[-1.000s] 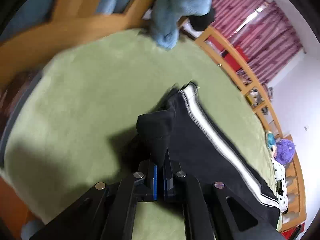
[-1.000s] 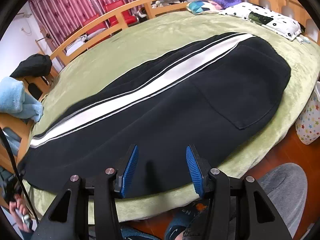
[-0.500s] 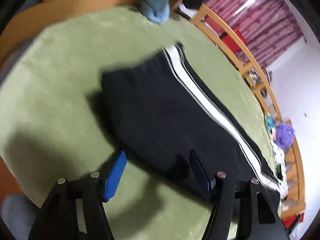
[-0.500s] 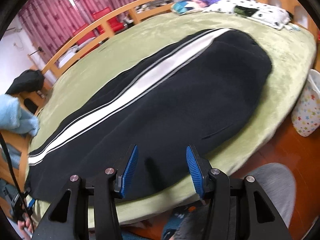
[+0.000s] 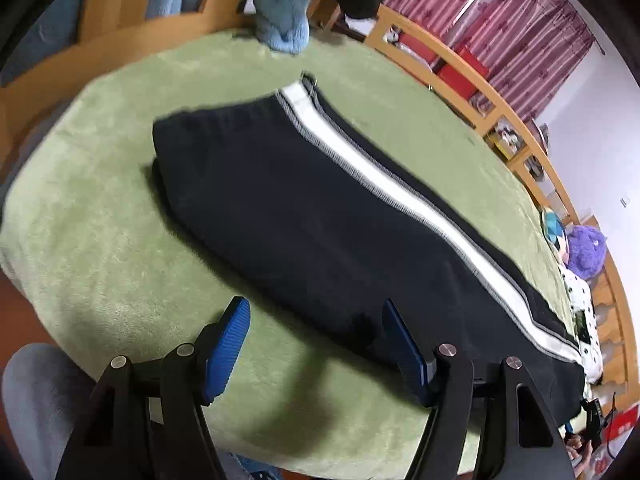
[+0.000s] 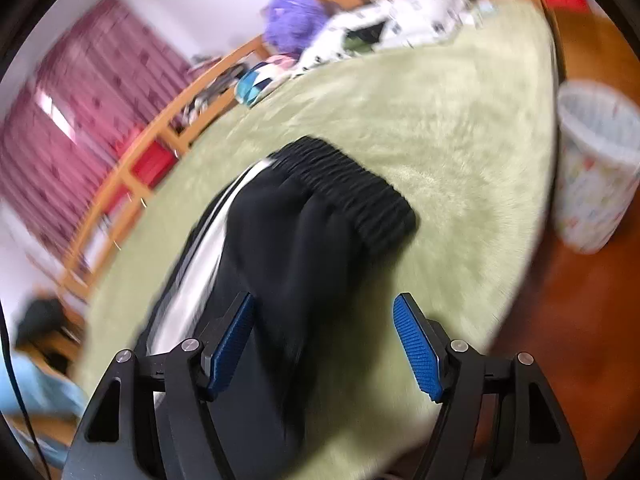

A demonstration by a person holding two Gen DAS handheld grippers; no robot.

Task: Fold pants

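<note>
Plush green blanket [image 5: 100, 240], black pants [image 5: 300, 220].

My left gripper [image 5: 316, 334] and right gripper [image 6: 326, 340] look alike: matte black angular linkages, silver round screws at the pivots, ribbed blue pads [image 6: 416, 350]. Beside the left gripper, what seems my grey-trousered knee [image 5: 28, 400].

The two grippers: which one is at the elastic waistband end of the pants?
The right gripper: its view shows the ribbed waistband of the black pants just ahead. The left gripper faces the plain side edge.
</note>
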